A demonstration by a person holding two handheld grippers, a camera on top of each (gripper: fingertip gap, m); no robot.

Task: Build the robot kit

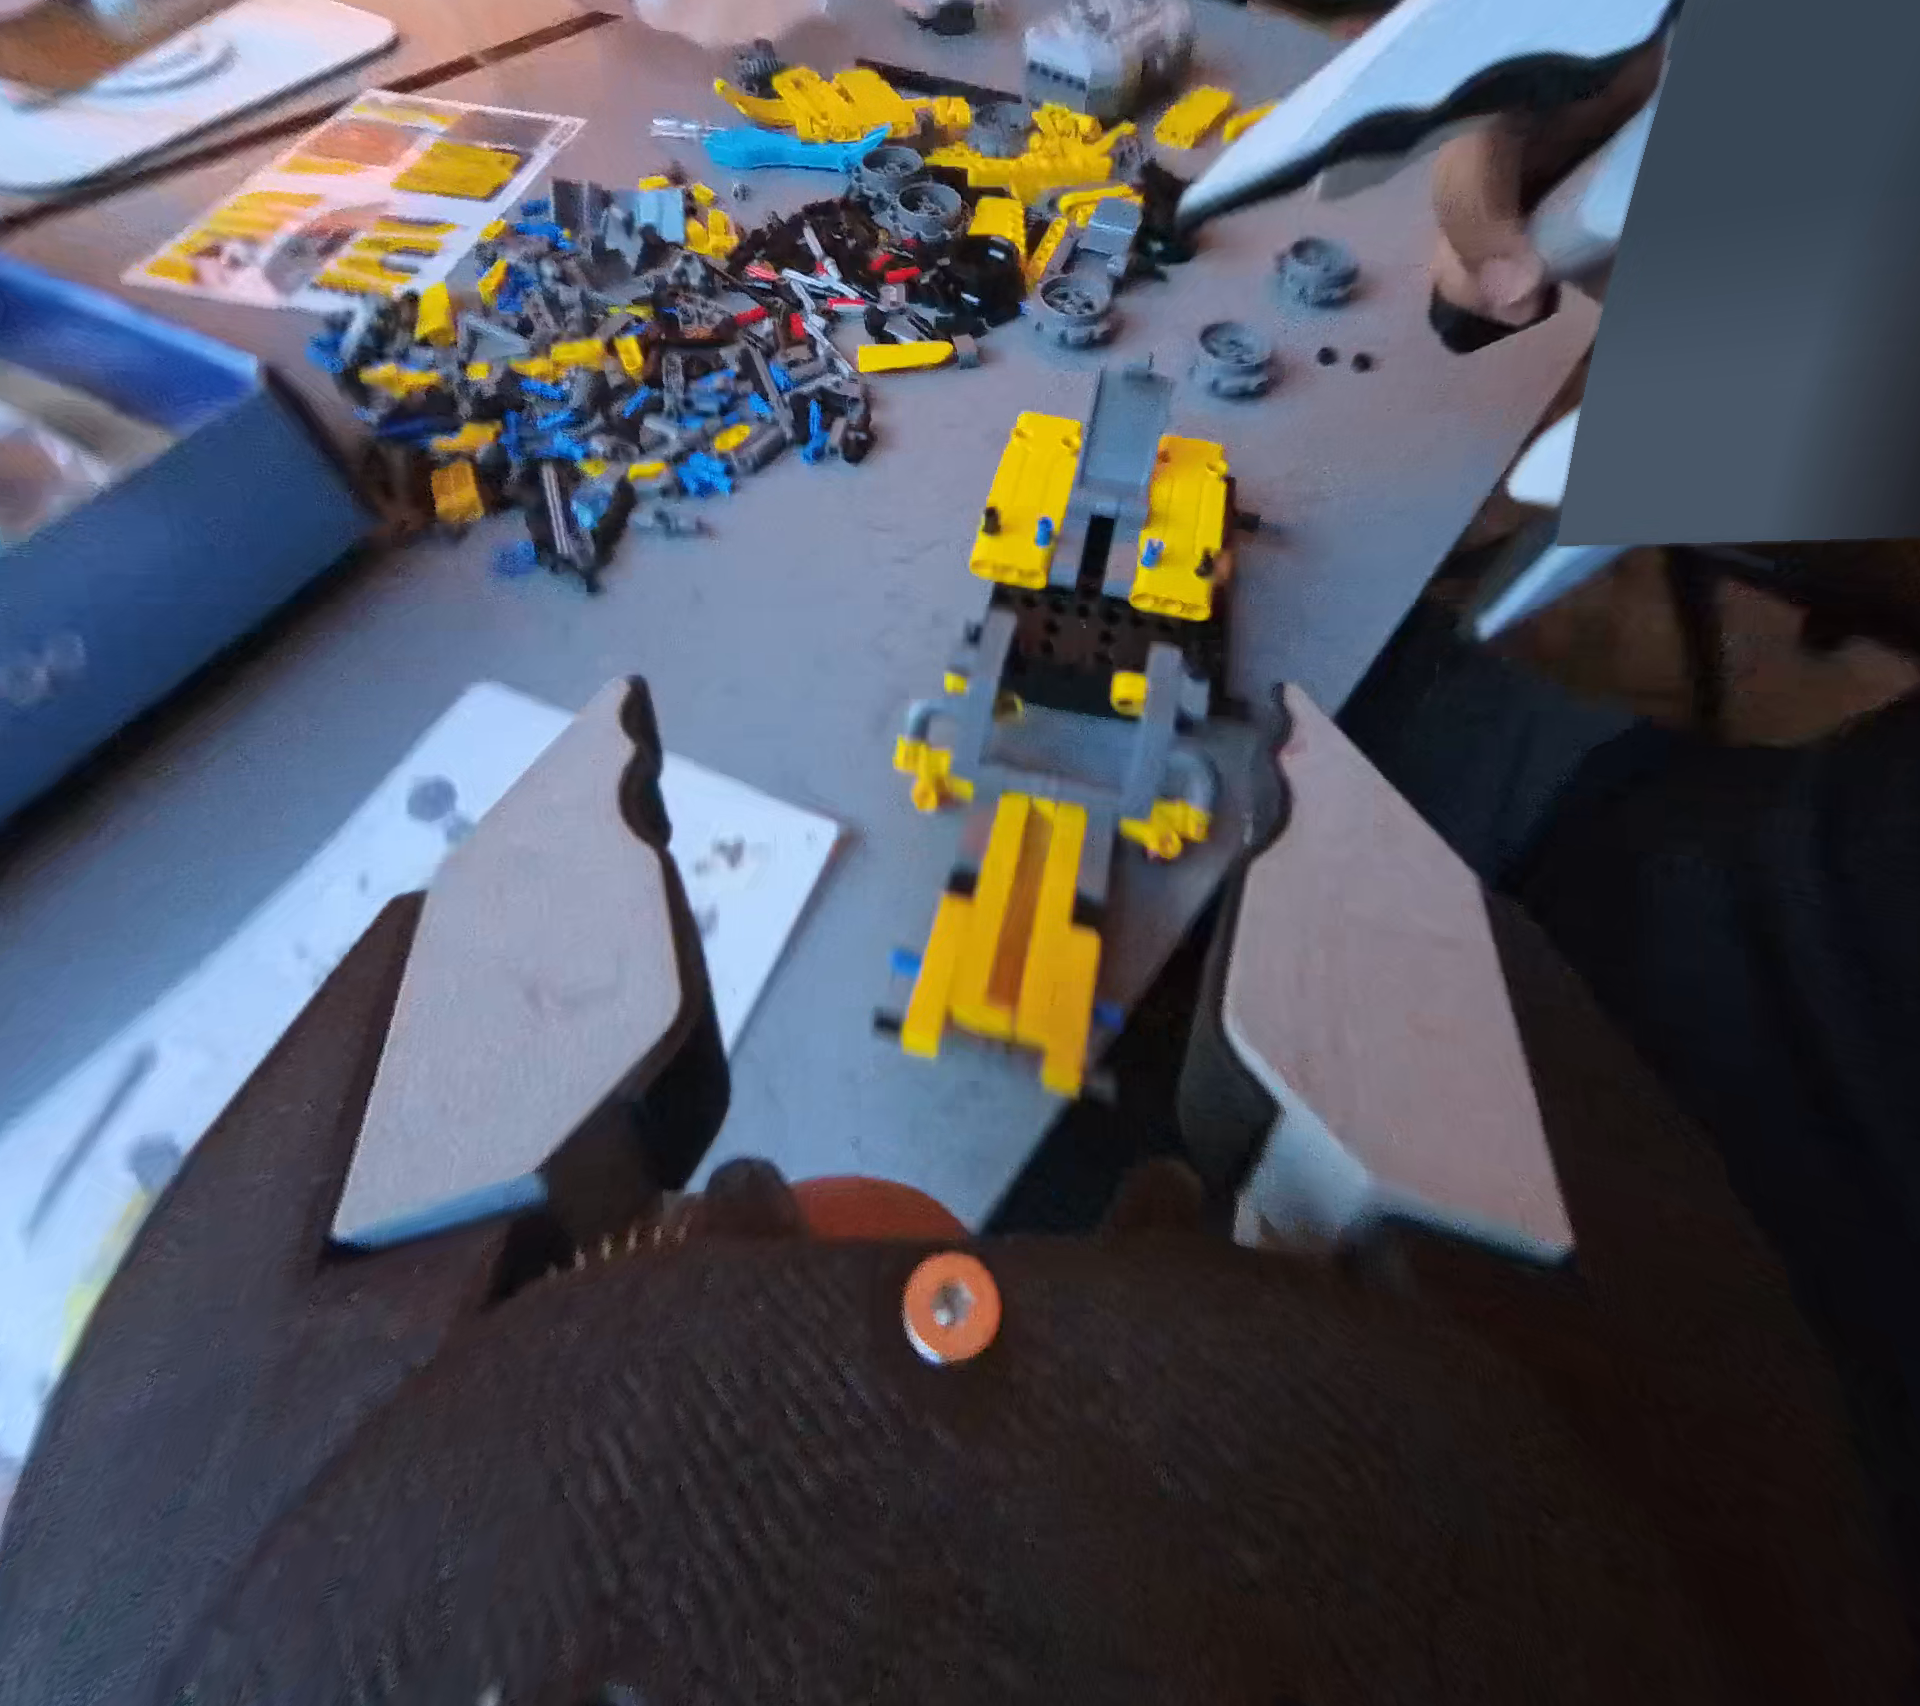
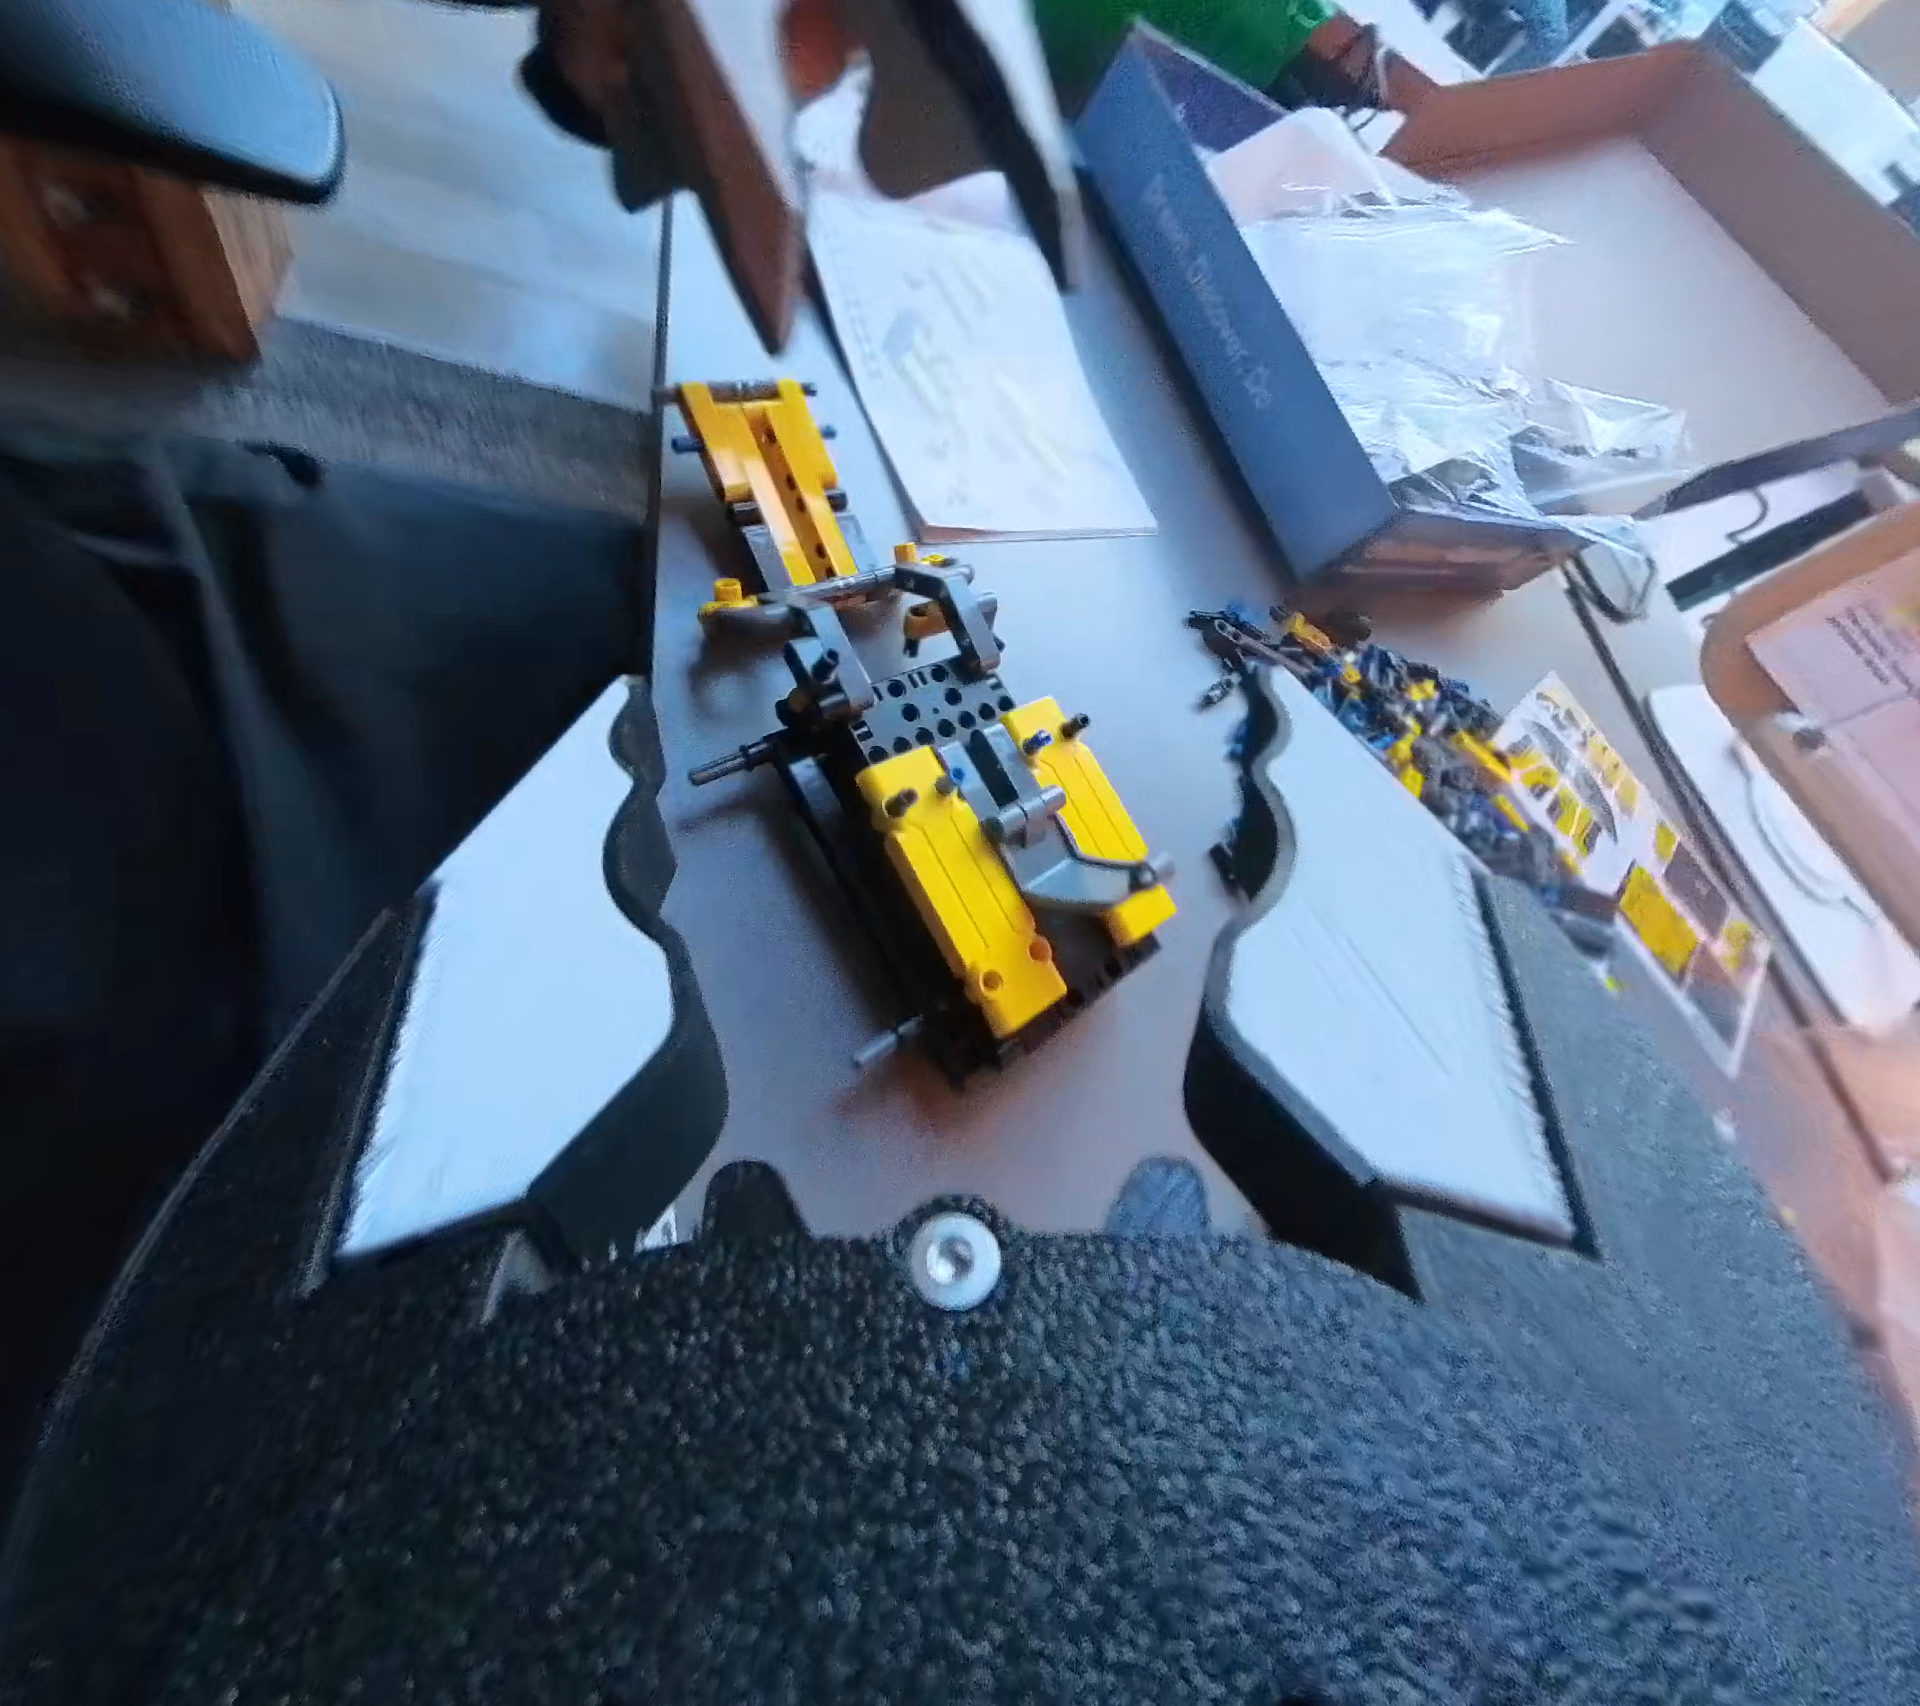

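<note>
In the left wrist view, our left gripper [image 1: 961, 763] hangs released, fingers wide apart and empty, above the near end of a yellow, grey and black brick-built chassis [image 1: 1081, 721] lying lengthwise on the grey table [image 1: 790, 617]. Farther left we see a pile of loose bricks [image 1: 665, 337], a parts sheet [image 1: 364, 202], a white instruction page [image 1: 748, 856] and a blue box [image 1: 156, 534]. Grey wheels [image 1: 1236, 357] lie far right.

In the right wrist view, our right gripper [image 2: 956, 763] is likewise released and empty, over the chassis [image 2: 935, 773] from its other end. The left gripper [image 2: 831, 150] shows beyond. The blue box [image 2: 1226, 326] holds plastic bags [image 2: 1455, 326].
</note>
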